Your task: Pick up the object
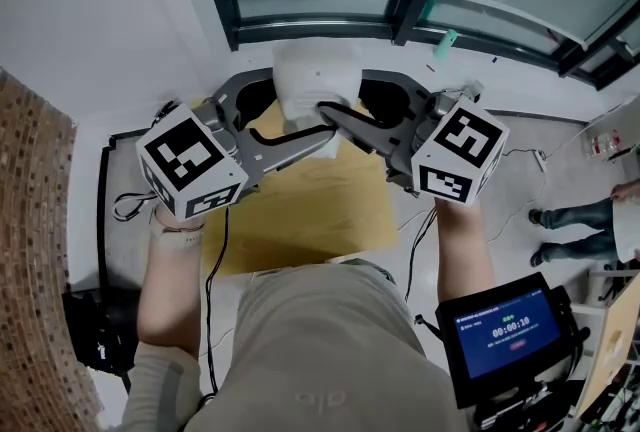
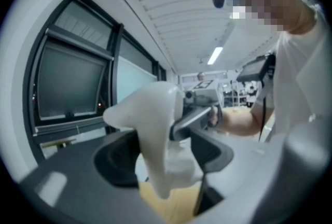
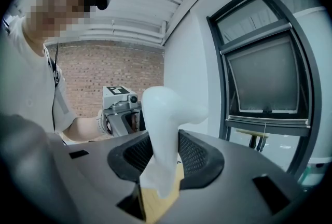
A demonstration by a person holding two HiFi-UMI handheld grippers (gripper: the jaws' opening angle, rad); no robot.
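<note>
Seemingly the pick-up is all but accomplished; at the left, the left gripper (image 2: 165,158) is seen with its jaws closed on the white object (image 1: 312,85), whose pale body is pinched between the dark pads; in the middle, the object is held aloft between both tools, and its lower tip appears to hang clear of the yellow board (image 1: 300,210), though how far clear cannot be told; at the right, the right gripper (image 3: 166,158) is likewise clamped on the same object, with its ribbed pads pressed against either side; grasping and raising are judged done; little seems left beyond the object being kept steady in the double grip.
</note>
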